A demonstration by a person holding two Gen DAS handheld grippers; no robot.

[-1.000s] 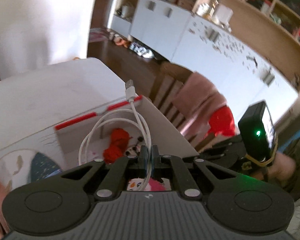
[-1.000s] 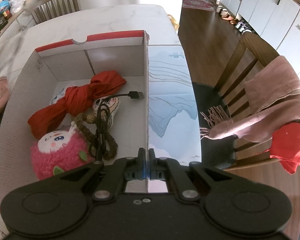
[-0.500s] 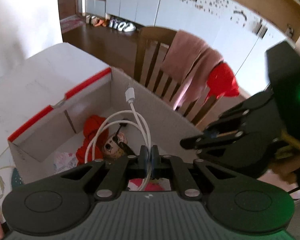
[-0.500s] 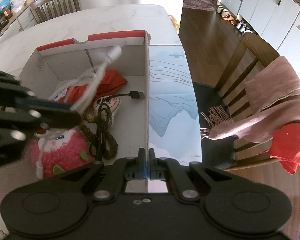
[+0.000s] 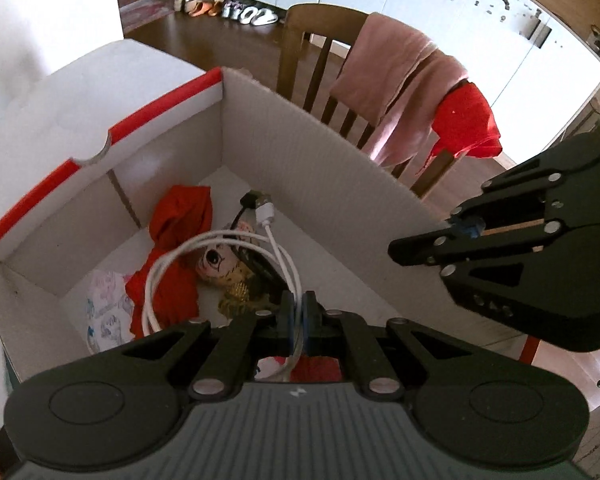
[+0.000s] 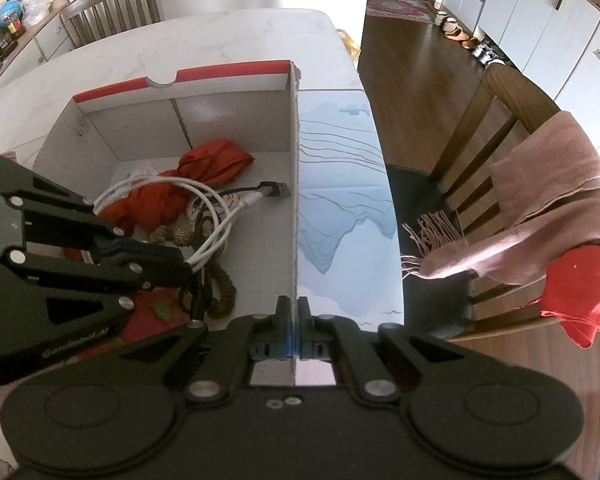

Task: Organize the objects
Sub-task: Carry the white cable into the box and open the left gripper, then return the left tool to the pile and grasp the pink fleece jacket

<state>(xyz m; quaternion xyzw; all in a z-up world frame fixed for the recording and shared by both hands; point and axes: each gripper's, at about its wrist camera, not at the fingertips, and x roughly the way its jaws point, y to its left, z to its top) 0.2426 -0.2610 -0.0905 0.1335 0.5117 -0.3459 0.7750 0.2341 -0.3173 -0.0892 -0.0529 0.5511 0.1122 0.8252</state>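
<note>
In the left wrist view, the left gripper [image 5: 298,316] pinches a coiled white cable [image 5: 220,248], its loops hanging inside an open cardboard box [image 5: 300,152] with a red-edged rim. The cable's white plug sits just beside a black USB plug [image 5: 256,199]. Beneath the loops lie a red cloth [image 5: 180,220] and a small doll face [image 5: 216,260] on the box floor. The right gripper [image 5: 466,230] sits at the box's right wall. A wooden chair [image 5: 300,48] draped with a pink scarf [image 5: 396,84] stands beyond the box.

In the right wrist view, the right gripper [image 6: 294,332] is pressed together on the box's upright wall [image 6: 293,200], clamping its top edge. The left gripper [image 6: 180,264] reaches in from the left, holding the white cable [image 6: 216,232] over the red cloth [image 6: 216,160] and a black cable [image 6: 236,192]. The box rests on a white tabletop [image 6: 220,36].
</note>
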